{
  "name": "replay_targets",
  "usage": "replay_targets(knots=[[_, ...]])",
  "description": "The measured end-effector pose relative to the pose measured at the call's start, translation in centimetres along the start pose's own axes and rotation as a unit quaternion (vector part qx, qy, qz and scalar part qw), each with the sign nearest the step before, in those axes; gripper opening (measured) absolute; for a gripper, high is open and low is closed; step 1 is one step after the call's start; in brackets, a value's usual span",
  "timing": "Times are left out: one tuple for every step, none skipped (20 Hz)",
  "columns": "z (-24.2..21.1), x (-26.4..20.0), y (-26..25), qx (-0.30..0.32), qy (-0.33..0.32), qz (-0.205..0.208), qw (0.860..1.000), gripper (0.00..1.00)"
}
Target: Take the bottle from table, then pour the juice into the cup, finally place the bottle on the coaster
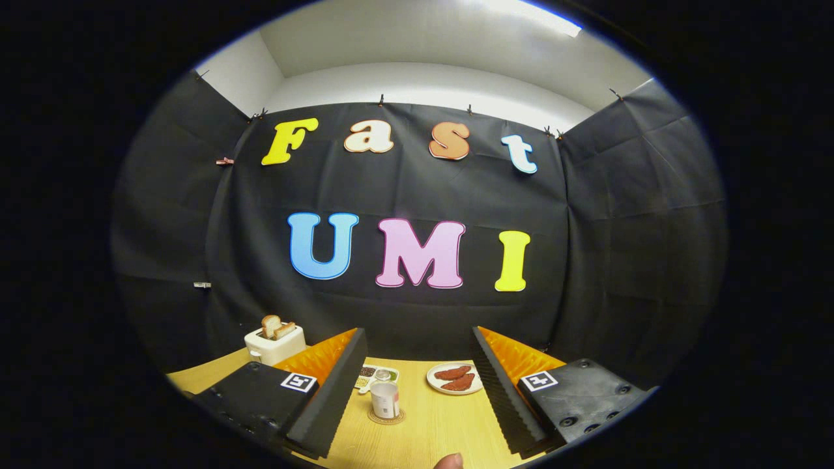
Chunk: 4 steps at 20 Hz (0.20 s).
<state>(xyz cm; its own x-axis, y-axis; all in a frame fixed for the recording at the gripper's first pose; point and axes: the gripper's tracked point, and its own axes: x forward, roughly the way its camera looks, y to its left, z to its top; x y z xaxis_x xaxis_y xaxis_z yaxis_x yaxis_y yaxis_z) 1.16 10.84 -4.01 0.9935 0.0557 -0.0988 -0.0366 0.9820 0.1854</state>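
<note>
A small bottle (pixel 384 398) with a white label and a pale cap stands upright on a round woven coaster (pixel 386 417) on the wooden table (pixel 443 423). It lies between my two fingers, nearer the left one, and neither finger touches it. My gripper (pixel 417 332) is open wide and held above the table, with nothing between its fingers. A small rounded brownish thing (pixel 449 461) peeks up at the table's near edge; I cannot tell what it is.
A white plate (pixel 455 378) with reddish-brown food sits beyond the bottle to the right. A small divided tray (pixel 371 373) lies just behind the bottle. A cream toaster (pixel 274 344) with bread slices stands at the back left by the booth wall.
</note>
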Motion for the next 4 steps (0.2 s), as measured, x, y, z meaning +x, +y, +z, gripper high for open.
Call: replay_targets(knots=[[0.4, -0.3, -0.2, -0.001, -0.003, -0.001, 1.0, 0.97], [0.9, -0.6, -0.4, 0.0, -0.007, -0.001, 1.0, 0.97], [1.3, -0.9, -0.5, 0.0, -0.011, -0.001, 1.0, 0.97], [1.5, -1.1, -0.7, -0.003, -0.013, -0.002, 1.0, 0.97]])
